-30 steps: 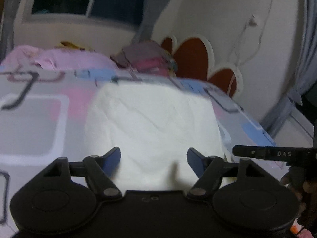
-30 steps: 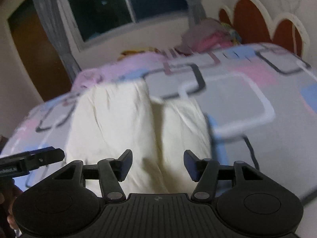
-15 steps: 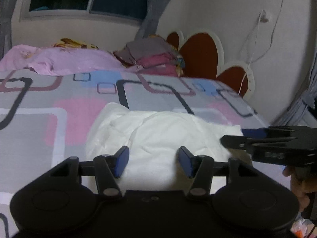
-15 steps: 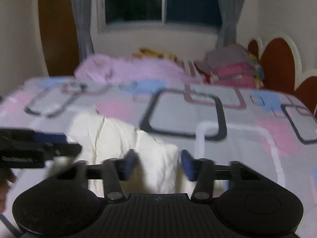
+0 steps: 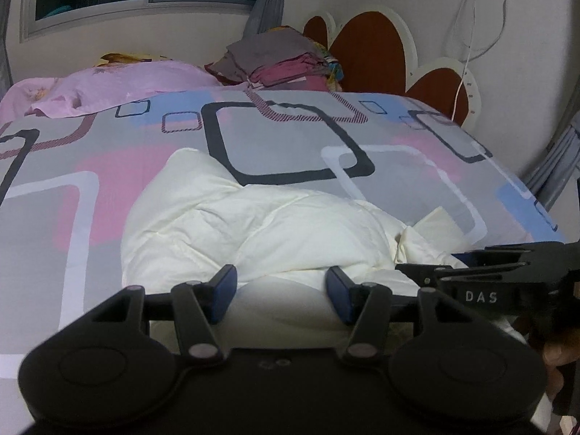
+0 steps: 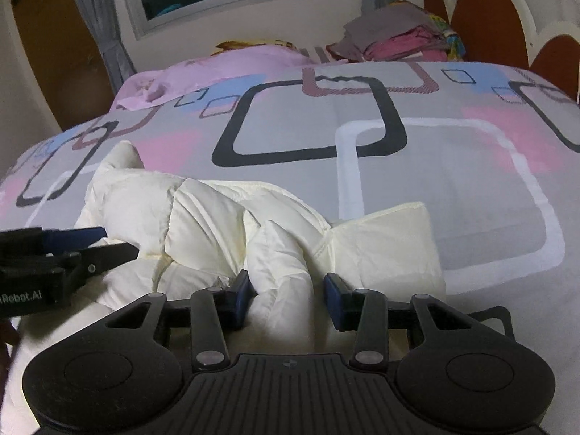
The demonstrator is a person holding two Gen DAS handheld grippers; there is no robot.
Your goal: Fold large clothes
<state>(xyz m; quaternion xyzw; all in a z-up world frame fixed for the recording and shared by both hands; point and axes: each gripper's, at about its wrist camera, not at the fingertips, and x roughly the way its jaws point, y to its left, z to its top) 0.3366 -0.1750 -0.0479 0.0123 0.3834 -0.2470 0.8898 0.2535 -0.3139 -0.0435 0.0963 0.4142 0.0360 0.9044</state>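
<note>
A large cream-white garment (image 5: 253, 224) lies crumpled on the near part of the bed; it also shows in the right wrist view (image 6: 224, 224). My left gripper (image 5: 281, 291) is open, with its fingers low over the garment's near edge and nothing between them. My right gripper (image 6: 286, 295) is open with a roll of the cream cloth standing between its fingers, not clamped. The right gripper shows at the right of the left wrist view (image 5: 471, 272). The left gripper shows at the left of the right wrist view (image 6: 72, 250).
The bed (image 5: 290, 137) has a grey cover with pink, blue and black squares. A pink cloth (image 5: 119, 83) and a stack of folded clothes (image 5: 279, 58) lie at its far end. A brown headboard (image 5: 366, 43) and wall stand at right.
Both grippers have dropped lower and nearer the garment's near edge. The garment went from spread flat to bunched and crumpled. The right fingers now straddle a cloth roll.
</note>
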